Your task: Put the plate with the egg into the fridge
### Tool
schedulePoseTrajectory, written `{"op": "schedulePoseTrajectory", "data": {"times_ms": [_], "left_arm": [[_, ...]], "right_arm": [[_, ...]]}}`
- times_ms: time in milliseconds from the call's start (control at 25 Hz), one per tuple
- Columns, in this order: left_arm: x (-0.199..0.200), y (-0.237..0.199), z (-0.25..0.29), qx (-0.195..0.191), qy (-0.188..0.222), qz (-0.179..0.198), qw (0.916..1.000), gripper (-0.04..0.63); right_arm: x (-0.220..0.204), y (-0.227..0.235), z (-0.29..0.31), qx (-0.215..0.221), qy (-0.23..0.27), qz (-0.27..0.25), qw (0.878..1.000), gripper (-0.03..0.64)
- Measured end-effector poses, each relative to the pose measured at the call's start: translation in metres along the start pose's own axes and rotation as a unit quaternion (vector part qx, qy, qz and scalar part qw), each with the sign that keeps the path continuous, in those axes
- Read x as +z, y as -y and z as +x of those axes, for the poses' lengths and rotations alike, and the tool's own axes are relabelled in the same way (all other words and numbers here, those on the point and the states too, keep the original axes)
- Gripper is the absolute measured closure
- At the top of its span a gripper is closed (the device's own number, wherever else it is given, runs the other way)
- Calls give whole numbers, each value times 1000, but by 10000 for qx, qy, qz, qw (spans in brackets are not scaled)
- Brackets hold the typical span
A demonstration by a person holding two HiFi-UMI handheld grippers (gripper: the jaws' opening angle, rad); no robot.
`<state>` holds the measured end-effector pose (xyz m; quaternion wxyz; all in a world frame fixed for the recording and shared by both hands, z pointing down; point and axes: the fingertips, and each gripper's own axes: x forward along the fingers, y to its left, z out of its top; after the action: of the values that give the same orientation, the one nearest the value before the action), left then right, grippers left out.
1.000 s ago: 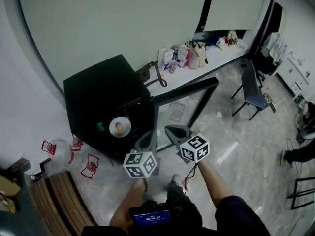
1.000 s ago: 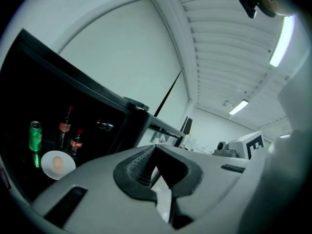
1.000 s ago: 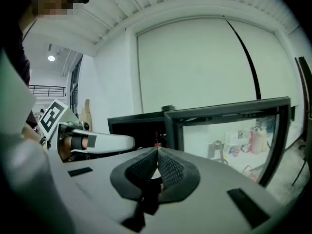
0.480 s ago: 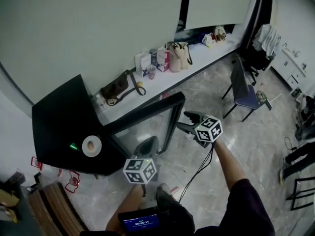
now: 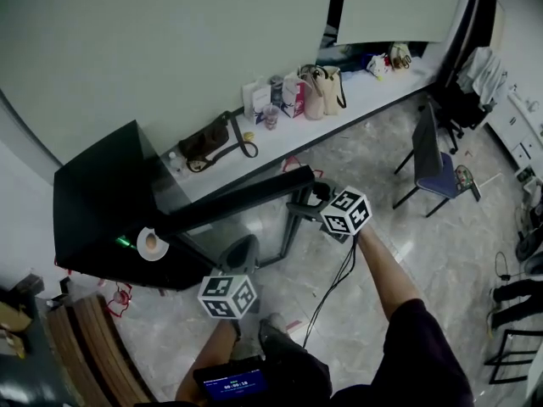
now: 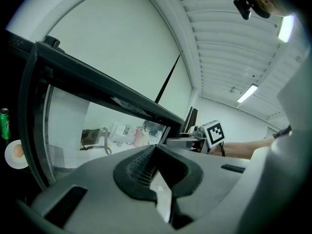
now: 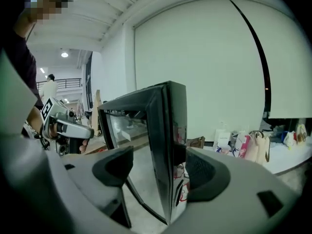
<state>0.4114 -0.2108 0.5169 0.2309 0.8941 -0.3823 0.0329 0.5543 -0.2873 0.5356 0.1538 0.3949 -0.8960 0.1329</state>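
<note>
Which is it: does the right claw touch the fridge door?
Cannot tell. In the right gripper view the fridge door stands inside the right gripper, whose jaws have just been opening: clear of one, overlapping the other.

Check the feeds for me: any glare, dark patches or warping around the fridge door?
Head view: strong fisheye bends the wall; the fridge is a near-black mass, the plate yet readable. Left gripper view: ceiling lamp flares top right, left edge goes black. Right gripper view: fridge door edge sharp, corners vignetted.

l gripper [image 6: 155,161] fingers [image 6: 138,168] pressed together, glass fridge door [image 6: 92,84] just ahead, plate [image 6: 9,161] w/ egg [image 6: 18,151] at far left edge.
</note>
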Motion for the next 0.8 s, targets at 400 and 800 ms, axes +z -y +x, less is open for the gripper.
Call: {"op": "schedulePoseTrajectory", "data": {"times_ms": [400,800], "left_arm": [[-21,8,-55,-94,53,49,9999,588],[-41,4,-134,-518,-50,161,9985,588]], "right_arm": [[-27,-45,-46,-664,-33,112,9977,298],[-60,-157,-101,-1312,73,134,9912,299]]}}
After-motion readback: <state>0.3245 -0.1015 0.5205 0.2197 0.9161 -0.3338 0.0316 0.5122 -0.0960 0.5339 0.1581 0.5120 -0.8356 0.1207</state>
